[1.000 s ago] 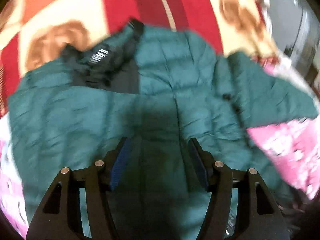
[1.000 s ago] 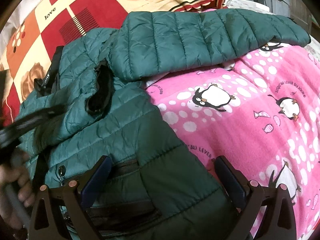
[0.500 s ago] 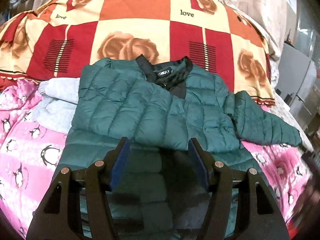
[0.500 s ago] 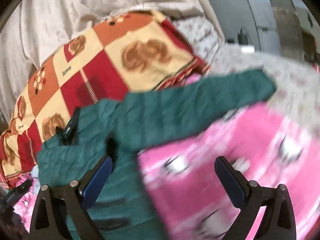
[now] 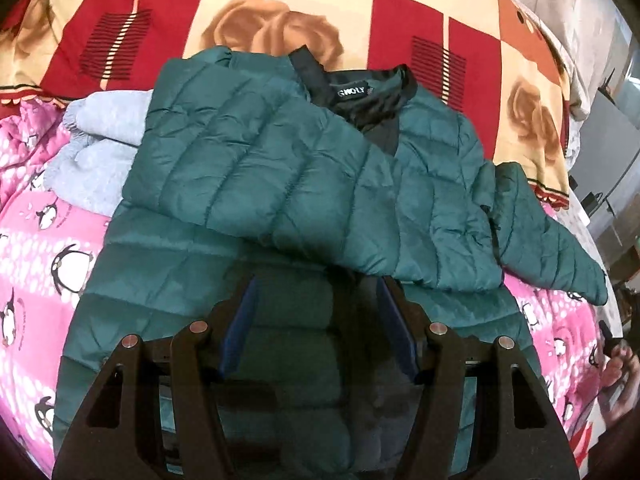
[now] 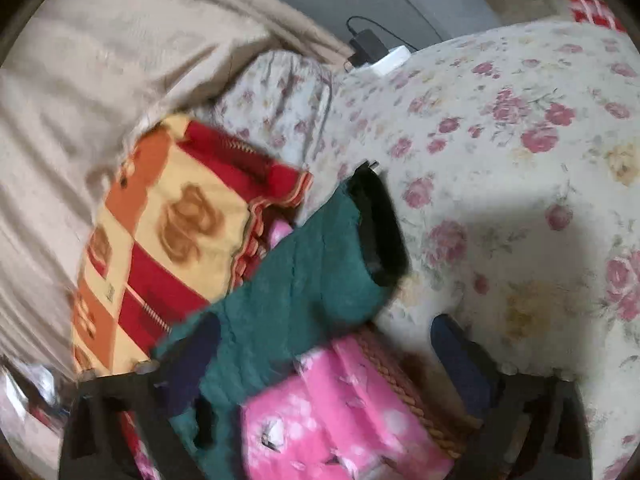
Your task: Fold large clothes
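Note:
A dark green puffer jacket [image 5: 280, 184] lies face up on the bed, black collar [image 5: 360, 92] at the far end. One sleeve is folded across its chest. The other sleeve [image 5: 552, 248] stretches out to the right. My left gripper [image 5: 318, 320] hovers over the jacket's lower half, open, nothing between its blue pads. In the blurred right wrist view the outstretched sleeve [image 6: 304, 280] ends in a black cuff [image 6: 376, 232]. My right gripper [image 6: 328, 356] stands wide open just short of that cuff, with the sleeve running past its left finger [image 6: 196, 360].
A grey garment [image 5: 100, 148] lies left of the jacket. A red and cream rose blanket [image 5: 280, 8] lies behind it, a pink penguin blanket [image 5: 40, 240] beneath it. A floral sheet [image 6: 520, 160] spreads to the right, with a charger [image 6: 364, 46] at its far end. A hand [image 5: 616, 368] shows at the right edge.
The left view has drawn back and steadied, showing the whole jacket. The right gripper has swung right along the outstretched sleeve, from the jacket's body to the cuff end.

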`<state>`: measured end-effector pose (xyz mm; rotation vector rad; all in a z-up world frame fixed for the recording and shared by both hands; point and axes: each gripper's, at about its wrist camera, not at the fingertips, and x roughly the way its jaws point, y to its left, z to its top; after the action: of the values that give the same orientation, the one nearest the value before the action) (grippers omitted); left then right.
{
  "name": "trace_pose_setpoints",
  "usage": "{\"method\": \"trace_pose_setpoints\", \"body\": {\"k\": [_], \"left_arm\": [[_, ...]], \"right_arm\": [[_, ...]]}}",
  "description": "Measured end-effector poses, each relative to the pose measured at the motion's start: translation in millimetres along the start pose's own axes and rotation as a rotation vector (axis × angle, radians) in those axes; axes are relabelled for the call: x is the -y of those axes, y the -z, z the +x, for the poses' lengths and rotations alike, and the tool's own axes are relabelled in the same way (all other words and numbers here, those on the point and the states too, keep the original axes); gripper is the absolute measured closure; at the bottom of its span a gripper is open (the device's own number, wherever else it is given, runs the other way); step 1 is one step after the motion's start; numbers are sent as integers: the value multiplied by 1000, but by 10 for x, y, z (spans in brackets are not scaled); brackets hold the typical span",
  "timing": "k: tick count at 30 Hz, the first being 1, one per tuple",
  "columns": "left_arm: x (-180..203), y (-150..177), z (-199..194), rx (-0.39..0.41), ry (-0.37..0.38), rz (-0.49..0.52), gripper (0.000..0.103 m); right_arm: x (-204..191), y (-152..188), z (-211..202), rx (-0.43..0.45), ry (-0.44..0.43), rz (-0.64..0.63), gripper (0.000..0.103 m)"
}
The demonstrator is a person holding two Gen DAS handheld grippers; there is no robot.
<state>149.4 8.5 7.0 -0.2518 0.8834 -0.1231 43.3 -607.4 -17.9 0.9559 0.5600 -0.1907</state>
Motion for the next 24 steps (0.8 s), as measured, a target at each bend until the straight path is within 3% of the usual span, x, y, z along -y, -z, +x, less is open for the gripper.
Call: {"method": "trace_pose_setpoints", "body": {"k": [5, 15, 17, 19, 20, 22, 24], "left_arm": [[99, -3, 47, -6, 3, 22, 42], [15, -9, 124, -34, -11, -4, 42], [-3, -24, 109, -27, -16, -14, 42], [-18, -39, 83, -15, -26, -19, 42], [-36, -50, 62, -4, -35, -24, 42], [-86, -72, 25, 15, -52, -40, 42], [-172, -97, -7, 30, -83, -67, 42]], "right_arm": [[-195, -33, 238, -95, 180, -70, 1], [-293, -272, 697, -63, 156, -49, 4], [-290, -287, 711, -51, 168, -55, 14], [-264, -280, 686, -35, 189, -49, 38], [-241, -280, 674, -28, 200, -39, 44], [-187, -288, 644, -22, 207, -24, 68], [-219, -305, 585, -11, 210, -48, 76]]}}
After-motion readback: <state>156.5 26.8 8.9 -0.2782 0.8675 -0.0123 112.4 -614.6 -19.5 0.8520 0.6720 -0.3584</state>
